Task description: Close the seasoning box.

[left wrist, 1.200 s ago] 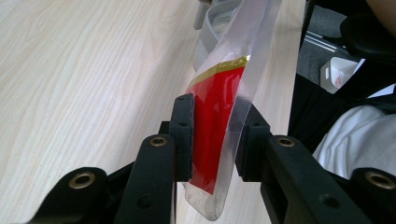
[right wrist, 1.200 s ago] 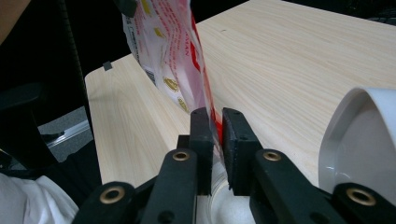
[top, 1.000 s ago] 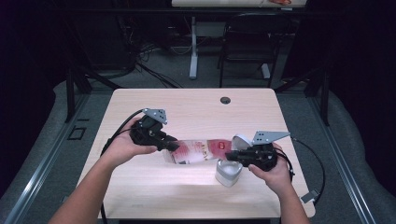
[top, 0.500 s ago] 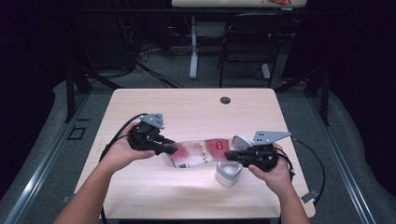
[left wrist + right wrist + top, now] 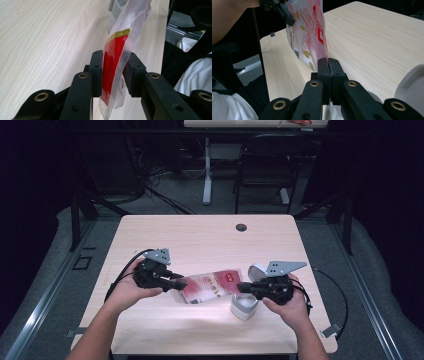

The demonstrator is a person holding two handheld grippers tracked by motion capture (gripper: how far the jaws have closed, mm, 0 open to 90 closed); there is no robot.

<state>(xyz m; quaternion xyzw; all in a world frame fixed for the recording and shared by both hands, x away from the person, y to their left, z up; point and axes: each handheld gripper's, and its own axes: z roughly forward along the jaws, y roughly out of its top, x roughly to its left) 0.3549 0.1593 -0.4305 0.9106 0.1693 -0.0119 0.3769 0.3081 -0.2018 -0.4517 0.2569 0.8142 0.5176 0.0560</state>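
The bag (image 5: pixel 207 287), clear with red print, hangs stretched between the 2 grippers above the table (image 5: pixel 200 240). The right gripper (image 5: pixel 242 287) has just been closing and pinches 1 edge of the bag tight. The left gripper (image 5: pixel 181 284) has just been opening slightly; its jaws stand narrow, both pads against the bag's other end. A white canister (image 5: pixel 244 306) stands just under the right gripper.
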